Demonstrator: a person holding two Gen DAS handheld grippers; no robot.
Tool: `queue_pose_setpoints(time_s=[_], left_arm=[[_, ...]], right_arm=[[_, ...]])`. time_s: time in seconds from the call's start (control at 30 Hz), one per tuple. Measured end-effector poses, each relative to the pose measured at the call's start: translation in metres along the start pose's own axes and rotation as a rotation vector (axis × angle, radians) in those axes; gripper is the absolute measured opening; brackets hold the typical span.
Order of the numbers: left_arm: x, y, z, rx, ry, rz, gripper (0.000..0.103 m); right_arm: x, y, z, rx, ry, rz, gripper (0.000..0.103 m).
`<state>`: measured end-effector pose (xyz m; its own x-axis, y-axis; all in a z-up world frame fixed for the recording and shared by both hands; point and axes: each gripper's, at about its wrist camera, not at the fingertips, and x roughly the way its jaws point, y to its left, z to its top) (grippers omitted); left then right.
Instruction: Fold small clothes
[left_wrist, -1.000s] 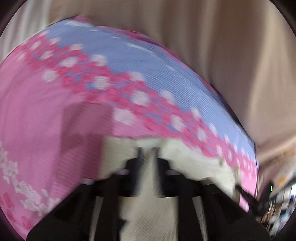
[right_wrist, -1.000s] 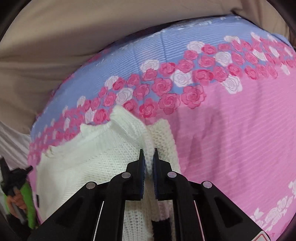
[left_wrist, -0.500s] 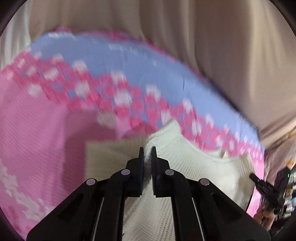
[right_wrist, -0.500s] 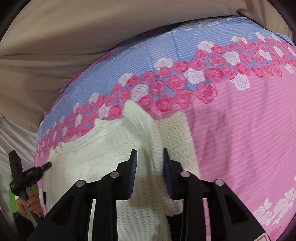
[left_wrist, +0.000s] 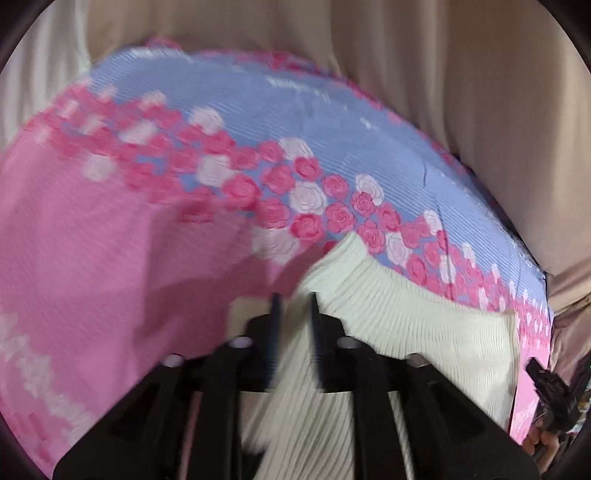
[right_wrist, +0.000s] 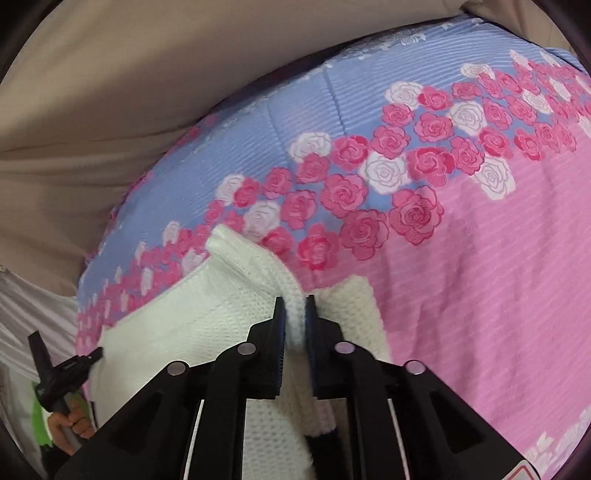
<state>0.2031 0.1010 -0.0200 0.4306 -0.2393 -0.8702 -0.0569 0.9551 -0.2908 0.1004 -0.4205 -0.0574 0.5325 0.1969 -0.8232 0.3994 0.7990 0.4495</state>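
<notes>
A white knit sweater (left_wrist: 406, 325) lies on a pink and blue rose-print bedspread (left_wrist: 92, 258). In the blurred left wrist view my left gripper (left_wrist: 294, 299) hangs over the sweater's left part. Its jaws are opening, and the knit lies between them without being pinched. In the right wrist view the sweater (right_wrist: 207, 325) has a raised fold running toward its collar. My right gripper (right_wrist: 294, 301) has both pads pressed on that fold, and its jaws are opening.
The bedspread (right_wrist: 480, 277) stretches wide to the right of the sweater. Beige cloth (right_wrist: 110, 92) rises behind the bed's far edge, and it also fills the back in the left wrist view as beige cloth (left_wrist: 443, 74). A person's hand (right_wrist: 70, 421) shows at the lower left.
The left jaws, shut half a second ago, now stand apart over the knit. The right jaws, wide half a second ago, now pinch the sweater's fold.
</notes>
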Motion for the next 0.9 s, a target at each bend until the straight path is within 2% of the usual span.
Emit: queue_pose_setpoints(time_s=[0.03, 0.07, 0.1, 0.13, 0.2, 0.27, 0.33, 0.43, 0.5, 0.53, 0.57, 0.6, 0.63, 0.67, 0.7, 0.73, 0.8, 0.9], left_arm=[[-0.016, 0.007, -0.012, -0.014, -0.017, 0.0, 0.066], [-0.028, 0.014, -0.024, -0.03, -0.033, -0.002, 0.071], [-0.04, 0.022, -0.04, -0.043, -0.045, -0.004, 0.075], [-0.048, 0.032, -0.059, -0.062, -0.041, -0.009, 0.08], [-0.051, 0.043, -0.094, -0.122, -0.011, -0.033, 0.085], [-0.048, 0.059, -0.137, -0.221, 0.04, -0.038, 0.085], [-0.043, 0.066, -0.156, -0.297, 0.063, -0.044, 0.085], [-0.043, 0.062, -0.166, -0.349, 0.014, -0.041, 0.088], [-0.037, 0.057, -0.161, -0.389, 0.042, -0.093, 0.088], [-0.033, 0.056, -0.157, -0.409, 0.058, -0.106, 0.088], [-0.032, 0.055, -0.155, -0.42, 0.071, -0.098, 0.087], [-0.031, 0.054, -0.152, -0.422, 0.081, -0.093, 0.077], [-0.029, 0.052, -0.147, -0.416, 0.099, -0.103, 0.055], [-0.026, 0.05, -0.146, -0.408, 0.121, -0.12, 0.041], [-0.024, 0.049, -0.145, -0.399, 0.152, -0.145, 0.032], [-0.026, 0.05, -0.145, -0.395, 0.16, -0.15, 0.027], [-0.039, 0.049, -0.143, -0.356, 0.146, -0.157, 0.023], [-0.058, 0.046, -0.145, -0.287, 0.158, -0.156, 0.019]], right_arm=[[-0.011, 0.004, -0.003, -0.024, -0.015, -0.019, 0.021], [-0.029, 0.009, -0.01, -0.061, -0.042, -0.048, 0.038], [-0.042, 0.008, -0.016, -0.074, -0.059, -0.061, 0.059], [-0.062, 0.006, -0.03, -0.085, -0.092, -0.066, 0.064], [-0.085, -0.007, -0.055, -0.096, -0.108, -0.066, 0.067], [-0.098, -0.025, -0.088, -0.082, -0.075, -0.076, 0.068], [-0.1, -0.042, -0.121, -0.042, -0.032, -0.072, 0.069], [-0.085, -0.058, -0.157, 0.028, 0.054, -0.044, 0.069], [-0.071, -0.061, -0.165, 0.081, 0.079, -0.006, 0.072], [-0.068, -0.058, -0.164, 0.094, 0.062, 0.001, 0.076], [-0.067, -0.054, -0.161, 0.096, 0.042, 0.019, 0.076], [-0.064, -0.05, -0.157, 0.102, 0.04, 0.045, 0.076], [-0.06, -0.047, -0.153, 0.118, 0.041, 0.059, 0.076], [-0.055, -0.045, -0.148, 0.141, 0.042, 0.052, 0.076], [-0.053, -0.043, -0.143, 0.153, 0.028, 0.052, 0.074], [-0.052, -0.041, -0.139, 0.16, 0.024, 0.053, 0.068], [-0.051, -0.04, -0.135, 0.174, 0.025, 0.02, 0.028], [-0.066, -0.038, -0.131, 0.152, -0.008, 0.019, 0.02]])
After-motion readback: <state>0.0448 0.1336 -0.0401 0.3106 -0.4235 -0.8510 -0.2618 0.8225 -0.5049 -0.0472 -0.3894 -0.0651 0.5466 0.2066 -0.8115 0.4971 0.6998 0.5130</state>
